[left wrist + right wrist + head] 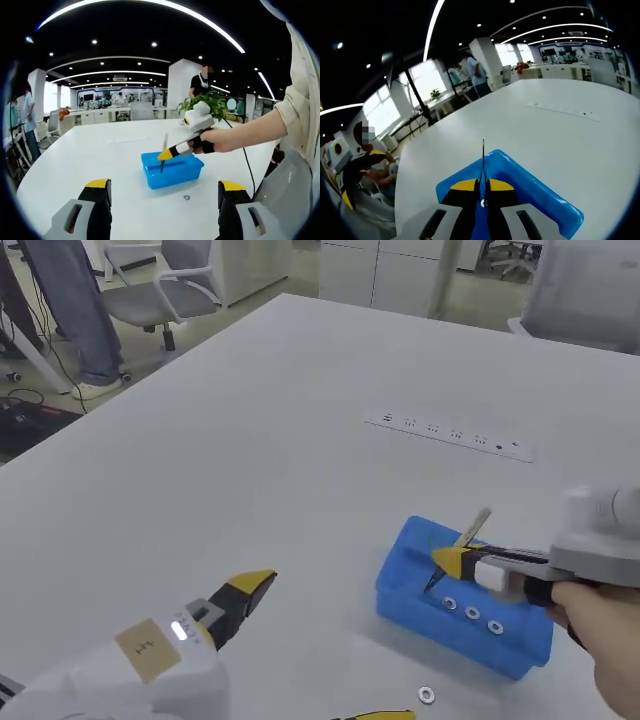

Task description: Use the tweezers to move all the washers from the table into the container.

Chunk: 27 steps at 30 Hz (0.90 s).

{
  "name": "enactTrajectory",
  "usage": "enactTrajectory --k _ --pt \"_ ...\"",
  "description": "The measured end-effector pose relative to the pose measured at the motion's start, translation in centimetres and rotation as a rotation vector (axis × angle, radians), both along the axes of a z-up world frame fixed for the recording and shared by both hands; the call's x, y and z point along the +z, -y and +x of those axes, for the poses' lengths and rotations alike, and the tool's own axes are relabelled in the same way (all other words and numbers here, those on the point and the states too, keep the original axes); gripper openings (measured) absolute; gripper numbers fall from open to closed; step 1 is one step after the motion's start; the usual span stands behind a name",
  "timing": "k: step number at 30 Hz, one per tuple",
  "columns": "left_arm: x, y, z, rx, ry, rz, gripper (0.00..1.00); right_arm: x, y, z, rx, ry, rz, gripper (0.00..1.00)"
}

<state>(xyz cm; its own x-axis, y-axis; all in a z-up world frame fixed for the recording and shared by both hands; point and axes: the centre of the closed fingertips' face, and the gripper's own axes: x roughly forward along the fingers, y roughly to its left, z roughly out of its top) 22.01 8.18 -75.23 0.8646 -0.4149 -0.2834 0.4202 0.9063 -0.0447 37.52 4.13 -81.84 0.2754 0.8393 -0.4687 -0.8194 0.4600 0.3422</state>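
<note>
Inventory of the room, as we recorded it:

- One wide white tabletop (250, 440), matte, with a white power strip (450, 435) lying flat toward its far side.
- One grey office chair (165, 285) beyond the far left edge, and a second pale chair (585, 290) at the far right.
- White cabinets (390, 275) behind the tabletop.
- A pale floor (135, 355), with dark cables (25, 405) at the left.
- A dark ceiling (125, 30), where we logged long curved light strips (433, 27) and small round spotlights (154, 44).
- One white square column (182, 82), with a leafy green plant (212, 102) just beside it.
- Bright windows (427, 75) along one side.
- More desks in the distance.
</note>
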Motion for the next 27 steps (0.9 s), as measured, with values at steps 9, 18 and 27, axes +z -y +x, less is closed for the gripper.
enactTrajectory --k 9,18,27 --pt "-0.1 0.1 0.0 -0.005 -0.004 0.002 0.89 -0.5 0.1 0.2 0.017 0.027 -0.035 0.03" --pt "-0.1 0.0 0.0 -0.003 -0.004 0.0 0.9 0.4 0.3 -0.2 0.007 0.047 -0.007 0.04" --pt "-0.1 0.1 0.0 -0.008 -0.006 0.002 0.89 2.9 0.9 -1.1 0.012 0.088 0.049 0.04"
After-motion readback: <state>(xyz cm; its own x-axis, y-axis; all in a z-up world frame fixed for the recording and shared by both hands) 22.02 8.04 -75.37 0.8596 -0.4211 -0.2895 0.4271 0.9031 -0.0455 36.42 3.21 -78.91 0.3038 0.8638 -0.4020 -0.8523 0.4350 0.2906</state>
